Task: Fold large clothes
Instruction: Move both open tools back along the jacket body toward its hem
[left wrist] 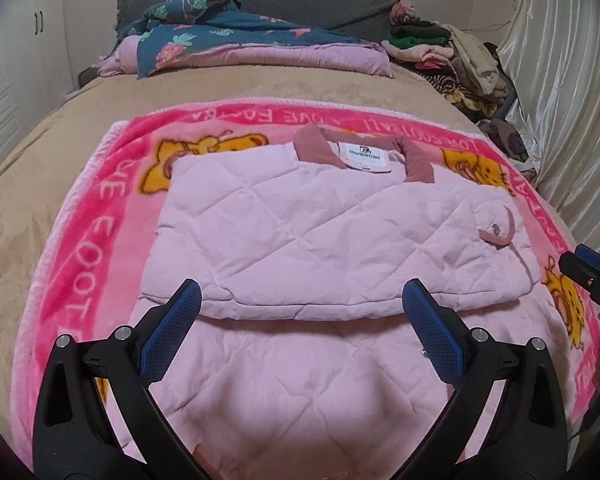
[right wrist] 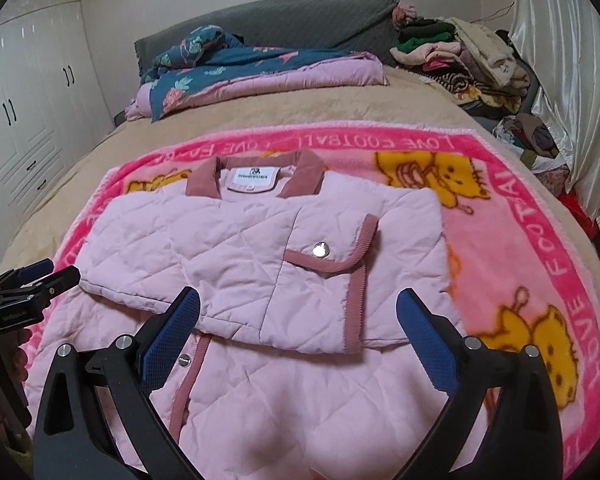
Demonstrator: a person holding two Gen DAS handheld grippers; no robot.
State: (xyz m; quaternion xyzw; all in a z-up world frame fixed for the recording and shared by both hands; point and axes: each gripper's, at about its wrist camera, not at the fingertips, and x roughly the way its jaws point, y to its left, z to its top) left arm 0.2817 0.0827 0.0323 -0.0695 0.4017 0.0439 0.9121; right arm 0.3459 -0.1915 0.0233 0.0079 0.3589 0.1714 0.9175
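The pink jacket (left wrist: 320, 224) is laid on a pink blanket (left wrist: 112, 184) on the bed (left wrist: 40, 184) — its folded edge just ahead of both grippers. Left gripper (left wrist: 302, 300) and right gripper (right wrist: 298, 308) fingers are spread apart, nothing held.

On the bed (left wrist: 40, 160): one pink quilted jacket (left wrist: 320, 240) atop one pink cartoon blanket (left wrist: 80, 260), one folded floral quilt (left wrist: 240, 46) by its headboard, one clothes pile (left wrist: 452, 52) rightward, two grippers, left (left wrist: 300, 304) and right (right wrist: 298, 306).
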